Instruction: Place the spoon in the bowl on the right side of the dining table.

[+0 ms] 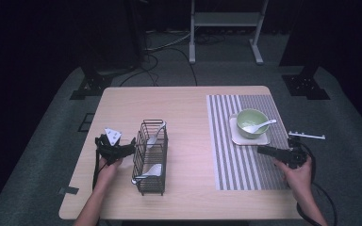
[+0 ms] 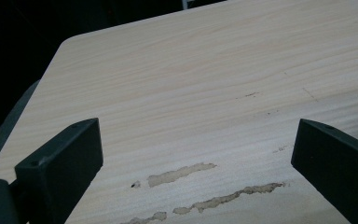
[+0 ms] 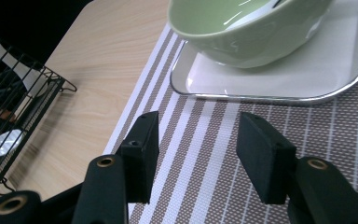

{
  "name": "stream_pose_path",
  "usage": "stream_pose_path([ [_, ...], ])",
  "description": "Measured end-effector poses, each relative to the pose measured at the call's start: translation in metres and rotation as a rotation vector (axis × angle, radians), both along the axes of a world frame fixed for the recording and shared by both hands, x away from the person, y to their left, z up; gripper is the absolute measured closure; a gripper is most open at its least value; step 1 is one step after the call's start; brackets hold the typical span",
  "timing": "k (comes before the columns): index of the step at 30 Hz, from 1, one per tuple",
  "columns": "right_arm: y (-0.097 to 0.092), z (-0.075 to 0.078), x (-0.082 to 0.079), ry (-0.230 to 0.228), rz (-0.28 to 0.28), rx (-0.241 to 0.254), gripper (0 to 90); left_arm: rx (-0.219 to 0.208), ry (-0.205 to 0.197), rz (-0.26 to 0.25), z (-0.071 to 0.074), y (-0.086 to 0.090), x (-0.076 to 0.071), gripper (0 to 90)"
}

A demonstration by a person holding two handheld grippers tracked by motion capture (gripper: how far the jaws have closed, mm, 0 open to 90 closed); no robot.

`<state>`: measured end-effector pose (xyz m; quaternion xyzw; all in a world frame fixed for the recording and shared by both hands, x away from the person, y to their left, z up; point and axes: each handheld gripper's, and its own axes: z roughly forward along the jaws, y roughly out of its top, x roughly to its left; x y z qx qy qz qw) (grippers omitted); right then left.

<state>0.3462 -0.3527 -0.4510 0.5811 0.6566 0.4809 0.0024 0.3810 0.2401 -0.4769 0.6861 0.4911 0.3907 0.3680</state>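
The counter [image 1: 188, 108] was a pale wood-grain top with rounded corners, and the left gripper view showed a few scuffed patches where its surface had worn through. On its right half lay a striped mat [image 1: 245, 165] of grey and white bands running front to back. Left of the middle stood a black wire basket [image 1: 151, 157], tall and narrow, with two white spoons [image 1: 152, 170] propped inside it (one near the front, one leaning toward the back). On the far part of the mat sat a small white square tray [image 1: 250, 139] with rounded corners, and on it a light green bowl [image 1: 252, 122], glossy and smooth-sided, holding a white spoon [image 1: 260, 126] whose handle stuck out over the rim to the right.

The left tongs [image 1: 133, 147] were held just beside the basket's left wall, spread wide with nothing but bare counter between the jaws. The right tongs [image 3: 196, 151] hovered low over the mat, near the front edge of the tray, pointing toward the bowl; they stood partly spread and empty, gripping nothing.
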Motion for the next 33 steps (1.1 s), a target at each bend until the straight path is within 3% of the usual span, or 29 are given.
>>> stream_pose_path([
  [14, 0.022, 0.003, -0.009, -0.021, 0.061, -0.065, 46.3, 0.001, 0.001, -0.001, 0.0, 0.0, 0.0, 1.0],
  [33, 0.051, 0.006, -0.021, -0.047, 0.153, -0.097, 44.0, -0.001, -0.002, 0.002, 0.0, 0.0, 0.0, 1.0],
])
